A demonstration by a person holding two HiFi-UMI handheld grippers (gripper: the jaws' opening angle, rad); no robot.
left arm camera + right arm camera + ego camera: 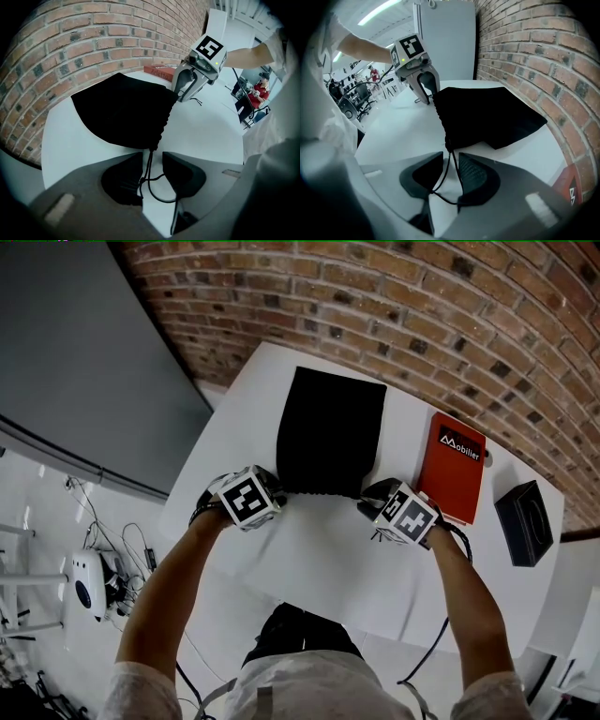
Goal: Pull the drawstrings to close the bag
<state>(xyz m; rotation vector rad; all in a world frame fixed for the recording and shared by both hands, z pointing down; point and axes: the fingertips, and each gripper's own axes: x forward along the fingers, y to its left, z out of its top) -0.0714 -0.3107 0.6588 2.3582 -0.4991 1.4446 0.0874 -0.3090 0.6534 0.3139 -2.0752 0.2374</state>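
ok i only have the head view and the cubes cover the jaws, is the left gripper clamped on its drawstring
observer: no. The left gripper has its jaws apart, with the left drawstring running between them.
operator: and the right
observer: same there. The right gripper straddles the right drawstring, and a gap shows beside the cord.
operator: any tension on the cords
observer: none. Both lie in slack loops behind the jaws.

The black cloth bag (330,432) lies flat on the white surface. Its bottom is close to the far edge and its puckered mouth faces the near edge. The thin black left drawstring (147,167) and right drawstring (449,158) trail slack from the mouth's two ends.
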